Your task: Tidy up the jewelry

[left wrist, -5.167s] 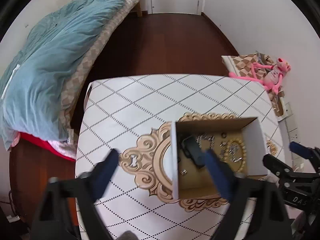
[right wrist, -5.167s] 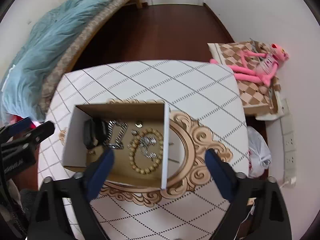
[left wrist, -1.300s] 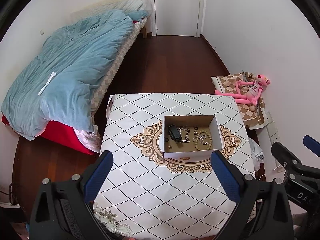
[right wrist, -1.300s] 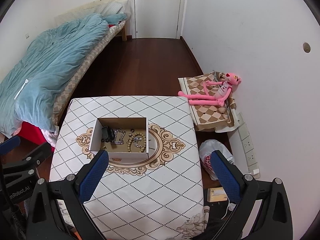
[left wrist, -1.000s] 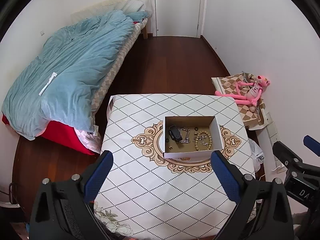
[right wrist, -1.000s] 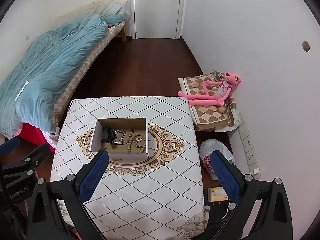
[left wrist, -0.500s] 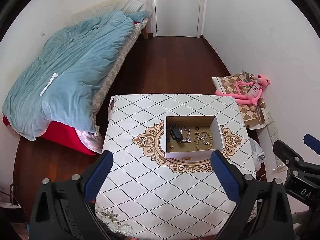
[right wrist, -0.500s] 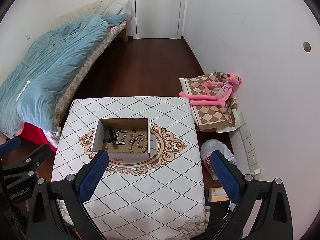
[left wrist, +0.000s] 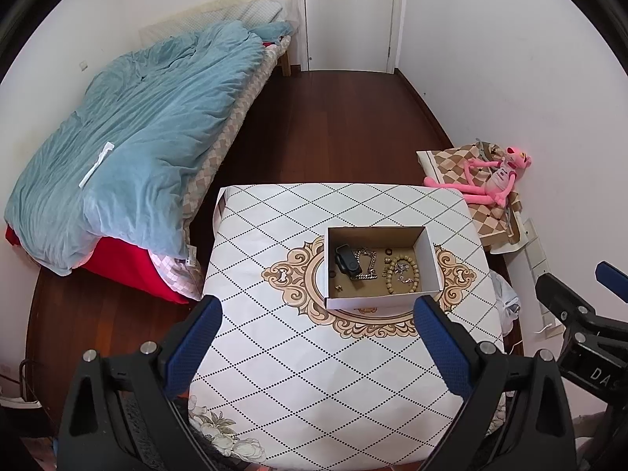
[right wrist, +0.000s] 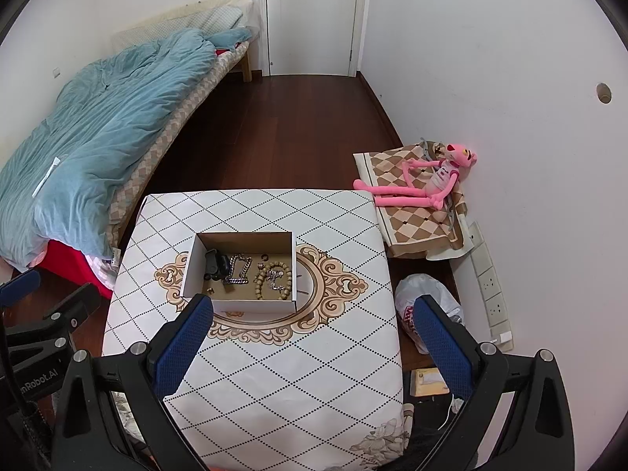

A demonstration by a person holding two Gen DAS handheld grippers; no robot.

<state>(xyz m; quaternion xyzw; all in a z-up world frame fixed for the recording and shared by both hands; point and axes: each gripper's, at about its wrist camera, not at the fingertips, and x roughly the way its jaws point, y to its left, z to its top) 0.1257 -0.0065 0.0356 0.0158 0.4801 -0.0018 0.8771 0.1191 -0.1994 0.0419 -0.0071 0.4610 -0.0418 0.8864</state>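
The jewelry sits in an open cardboard box (left wrist: 378, 302) at the middle of a table (left wrist: 314, 373) covered with a white diamond-patterned cloth bearing a gold ornamental medallion. Inside the box, from left to right, lie a black oblong item (left wrist: 347, 258), a silver chain (left wrist: 367, 265), a small dark ring (left wrist: 389, 251) near the far wall, and a loop of tan beads (left wrist: 400, 272) with a silvery piece resting inside it; a couple of tiny pieces sit near the front left corner, too small to identify. The left gripper (left wrist: 314, 337) hangs above the near part of the table, its blue-padded jaws spread wide and holding nothing, with the box ahead of it toward its right finger. The right gripper (right wrist: 312, 337) is likewise spread wide and empty, the box ahead toward its left finger (right wrist: 184, 347). Nothing lies between either gripper and the box. Around the table: a bed (left wrist: 129, 145) with a rumpled blue duvet to the left, a white door (right wrist: 314, 15) at the far end, a pink plush toy (right wrist: 424, 184) on a checked cushion by the right wall, and a white plastic bag (right wrist: 426, 306) on the floor beside the table.
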